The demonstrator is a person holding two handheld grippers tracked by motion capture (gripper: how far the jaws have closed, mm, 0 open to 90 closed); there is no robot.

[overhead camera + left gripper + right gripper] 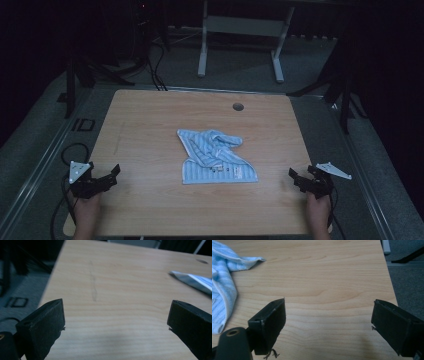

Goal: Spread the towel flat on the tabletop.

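With the left gripper and right gripper both gaping and empty, well apart at the table's near corners, a pinch could catch just one layer, since the striped blue cloth lies rumpled and half-folded mid-table between them.

1. Wooden table: light grain, rectangular top, round hole near the far edge.
2. Blue striped cloth: lies crumpled near the centre, directly on the top.
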